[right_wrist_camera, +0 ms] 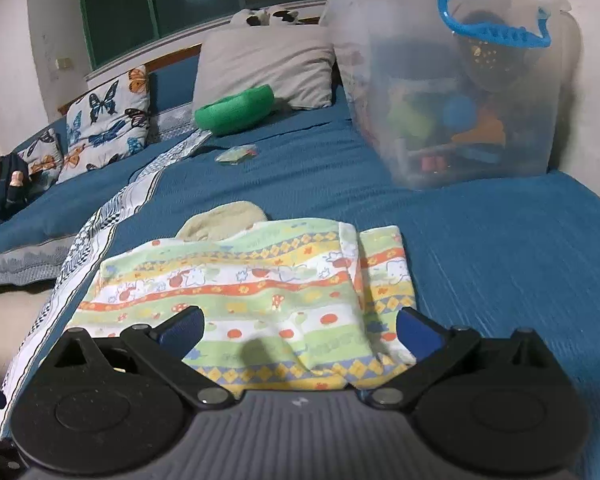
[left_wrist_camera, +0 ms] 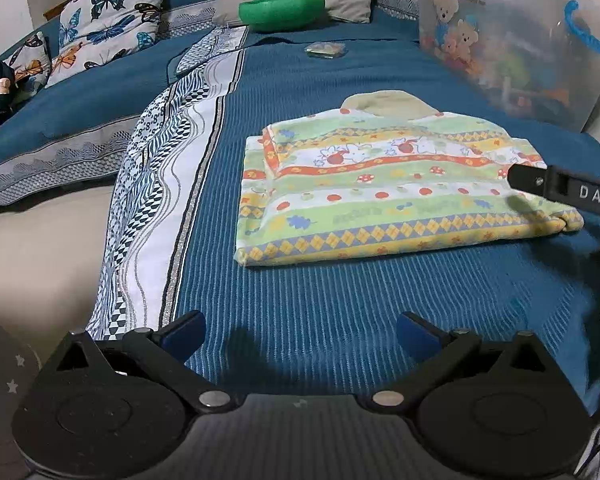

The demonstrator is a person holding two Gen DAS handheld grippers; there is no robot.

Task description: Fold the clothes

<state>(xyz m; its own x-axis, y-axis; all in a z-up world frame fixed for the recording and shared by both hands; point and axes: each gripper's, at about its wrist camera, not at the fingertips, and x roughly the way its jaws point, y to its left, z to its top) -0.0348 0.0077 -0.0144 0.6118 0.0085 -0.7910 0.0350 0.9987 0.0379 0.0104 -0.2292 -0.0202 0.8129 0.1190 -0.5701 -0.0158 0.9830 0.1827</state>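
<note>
A folded child's garment (left_wrist_camera: 388,188) with green, yellow and orange printed stripes lies flat on the blue bedspread (left_wrist_camera: 320,304). A pale beige piece (left_wrist_camera: 384,106) sticks out behind it. My left gripper (left_wrist_camera: 300,334) is open and empty, hovering over the bedspread in front of the garment. My right gripper (right_wrist_camera: 300,330) is open and empty just above the garment's near edge (right_wrist_camera: 260,304); one of its fingers (left_wrist_camera: 560,190) shows in the left wrist view over the garment's right end.
A clear plastic bin (right_wrist_camera: 452,92) with a blue handle and toys stands at the back right. A green foam piece (right_wrist_camera: 236,110), a beige pillow (right_wrist_camera: 268,68), butterfly pillows (right_wrist_camera: 108,120) and a small packet (right_wrist_camera: 236,155) lie farther back. A patterned sheet strip (left_wrist_camera: 168,208) runs along the left.
</note>
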